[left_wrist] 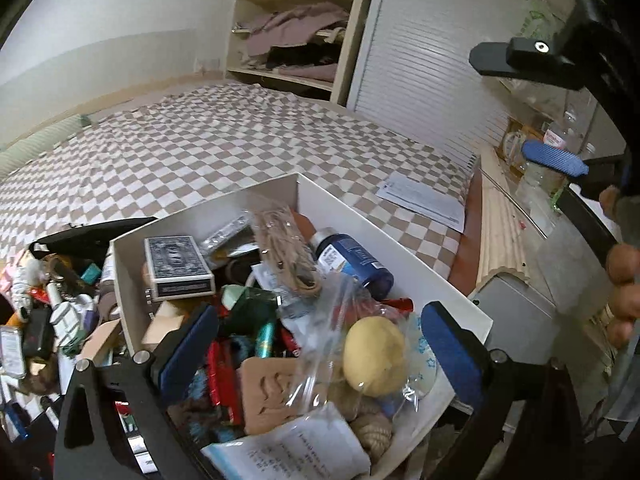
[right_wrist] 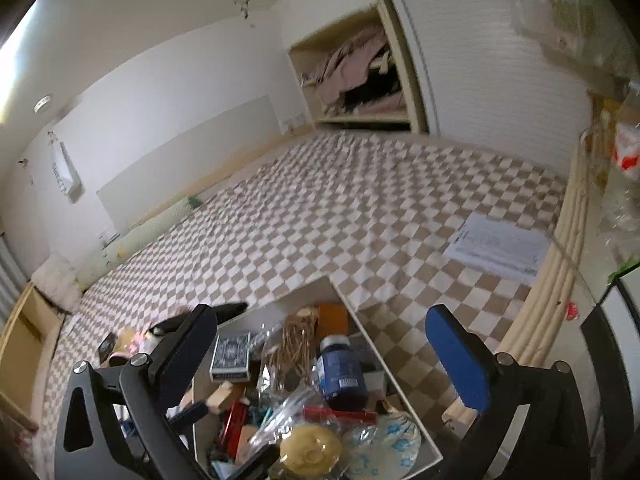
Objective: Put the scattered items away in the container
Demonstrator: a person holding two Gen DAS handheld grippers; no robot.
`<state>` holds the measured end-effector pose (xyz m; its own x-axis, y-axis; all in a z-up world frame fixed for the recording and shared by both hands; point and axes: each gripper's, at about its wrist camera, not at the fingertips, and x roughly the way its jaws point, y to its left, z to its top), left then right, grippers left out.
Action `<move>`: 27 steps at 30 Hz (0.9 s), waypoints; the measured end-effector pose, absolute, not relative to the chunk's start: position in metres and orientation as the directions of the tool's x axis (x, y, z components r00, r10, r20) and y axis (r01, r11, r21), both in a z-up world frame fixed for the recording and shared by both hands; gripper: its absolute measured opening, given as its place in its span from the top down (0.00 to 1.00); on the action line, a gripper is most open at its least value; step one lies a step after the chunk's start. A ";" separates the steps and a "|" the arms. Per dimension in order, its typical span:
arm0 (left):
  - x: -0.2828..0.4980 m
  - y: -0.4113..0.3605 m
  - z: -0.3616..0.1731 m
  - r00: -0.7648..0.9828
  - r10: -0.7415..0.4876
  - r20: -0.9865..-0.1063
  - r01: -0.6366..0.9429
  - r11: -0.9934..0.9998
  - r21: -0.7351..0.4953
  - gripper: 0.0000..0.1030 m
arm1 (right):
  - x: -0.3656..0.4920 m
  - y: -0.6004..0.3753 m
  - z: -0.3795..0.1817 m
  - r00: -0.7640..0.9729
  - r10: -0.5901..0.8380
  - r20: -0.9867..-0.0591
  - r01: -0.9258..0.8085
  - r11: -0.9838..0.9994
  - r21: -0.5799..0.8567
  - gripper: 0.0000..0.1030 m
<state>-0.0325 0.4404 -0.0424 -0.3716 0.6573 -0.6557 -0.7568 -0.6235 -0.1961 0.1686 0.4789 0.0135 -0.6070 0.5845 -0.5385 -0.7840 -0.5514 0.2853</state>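
Observation:
A white box (left_wrist: 400,240) on the checkered bed is heaped with small things: a deck of cards (left_wrist: 176,266), a blue bottle (left_wrist: 352,258), a yellow round object (left_wrist: 374,356) inside a clear bag, a tan tile and cord. More loose items (left_wrist: 48,312) lie in a pile to the left of the box. My left gripper (left_wrist: 322,312) hangs open just over the box's near end and holds nothing. My right gripper (right_wrist: 320,312) is open and empty, higher above the box (right_wrist: 384,364). The left wrist view shows that right gripper (left_wrist: 516,104) at the upper right.
A printed sheet (left_wrist: 424,200) lies on the checkered cover (left_wrist: 240,140) right of the box. A ribbed wooden bed edge (left_wrist: 500,232) and a side table with jars (left_wrist: 540,176) stand to the right. An open shelf of clothes (left_wrist: 296,36) is beyond the bed. A hand (left_wrist: 624,280) holds the right gripper.

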 end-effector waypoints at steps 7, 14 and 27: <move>-0.030 0.409 -0.025 -0.433 0.650 -0.624 -0.720 -0.666 -0.195 0.00 | 0.162 0.448 0.035 -0.575 0.706 -0.414 -0.813 -0.552 0.187 0.00; -0.034 0.371 -0.008 -0.520 0.609 -0.598 -0.660 -0.731 -0.171 0.00 | 0.157 0.439 0.037 -0.636 0.664 -0.393 -0.766 -0.607 0.212 0.00; 0.001 0.311 0.034 -0.668 0.516 -0.536 -0.593 -0.804 -0.035 0.00 | 0.146 0.385 0.046 -0.636 0.642 -0.429 -0.748 -0.648 0.140 0.00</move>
<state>0.0006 0.3114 0.0340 -0.6683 0.5163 -0.5355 -0.5935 -0.8041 -0.0346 0.1462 0.3854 0.0456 -0.6360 0.6417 -0.4286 -0.7484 -0.6482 0.1401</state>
